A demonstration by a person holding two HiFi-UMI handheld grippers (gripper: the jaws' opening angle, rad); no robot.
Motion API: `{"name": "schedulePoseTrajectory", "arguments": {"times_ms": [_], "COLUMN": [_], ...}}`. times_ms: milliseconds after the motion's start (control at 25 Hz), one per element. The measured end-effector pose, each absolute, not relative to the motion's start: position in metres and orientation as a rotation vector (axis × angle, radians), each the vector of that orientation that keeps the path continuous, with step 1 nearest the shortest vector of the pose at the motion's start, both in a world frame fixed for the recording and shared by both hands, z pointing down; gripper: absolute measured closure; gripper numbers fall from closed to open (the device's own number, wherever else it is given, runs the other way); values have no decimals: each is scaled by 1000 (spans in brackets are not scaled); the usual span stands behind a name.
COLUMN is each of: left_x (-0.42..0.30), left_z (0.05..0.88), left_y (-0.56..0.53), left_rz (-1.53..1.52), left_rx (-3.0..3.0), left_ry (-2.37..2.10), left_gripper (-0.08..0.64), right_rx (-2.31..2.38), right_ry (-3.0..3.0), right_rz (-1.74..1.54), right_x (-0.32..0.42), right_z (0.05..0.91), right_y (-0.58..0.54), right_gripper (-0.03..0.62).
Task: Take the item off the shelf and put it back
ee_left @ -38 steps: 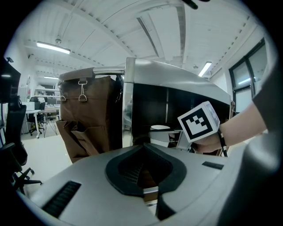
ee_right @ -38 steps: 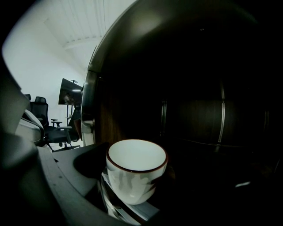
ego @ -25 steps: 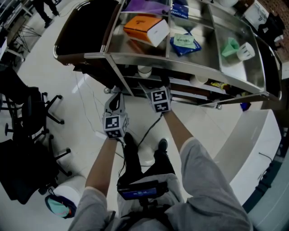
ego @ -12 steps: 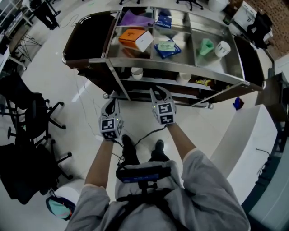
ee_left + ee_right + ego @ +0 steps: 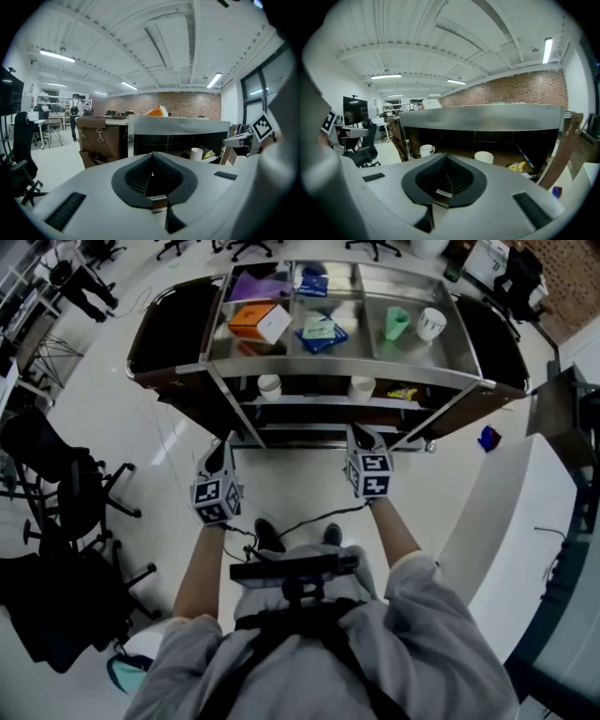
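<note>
Jaws on both of your tools were together and empty. Your left gripper (image 5: 223, 447) had its pads pressed against each other with nothing between them. Your right gripper (image 5: 364, 431) had just been closing its jaws, and they met with nothing between them either.

You held both grippers side by side over the floor (image 5: 291, 470), pointing at the cart (image 5: 319, 374) and clear of it. Beyond the right jaws and well apart from them lay the lower shelf (image 5: 314, 401). On it, one white cup (image 5: 426, 150) stood ahead and a little to the left of the jaw line. A second white cup (image 5: 483, 157) stood ahead and a little to the right. A yellow packet (image 5: 516, 166) lay further right again, near the cart's slanted leg (image 5: 555, 154).

Above that shelf, higher than either pair of jaws, the cart's top tray held an orange box (image 5: 255, 321) ahead of the left jaws and a green cup (image 5: 397, 322) ahead of the right jaws, with a blue packet (image 5: 321, 330) between the two.

Everything stayed on the cart, out of your grip. Which piece was the task's item could not be told.
</note>
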State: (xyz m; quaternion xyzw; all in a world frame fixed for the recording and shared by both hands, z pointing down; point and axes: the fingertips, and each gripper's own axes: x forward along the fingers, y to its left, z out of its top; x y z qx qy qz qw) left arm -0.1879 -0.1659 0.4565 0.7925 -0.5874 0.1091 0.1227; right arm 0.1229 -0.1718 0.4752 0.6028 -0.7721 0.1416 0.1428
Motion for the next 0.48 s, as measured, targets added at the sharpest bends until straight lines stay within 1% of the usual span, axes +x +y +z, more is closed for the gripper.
{"name": "schedulePoseTrajectory", "arguments": {"times_ms": [120, 480], "left_x": [-187, -176], "left_z": [446, 451], "left_y": [-164, -148], "left_rz": [291, 295], "left_rx": [2315, 2296], "left_ry": [-1713, -1691], "left_gripper": [554, 554], "right_rx": [1771, 1836], "right_ry": [-2201, -2113], "right_rz": [459, 552], "right_x": [141, 181], "right_z": [482, 506], "right_y": [-153, -115], "right_gripper": [583, 584]}}
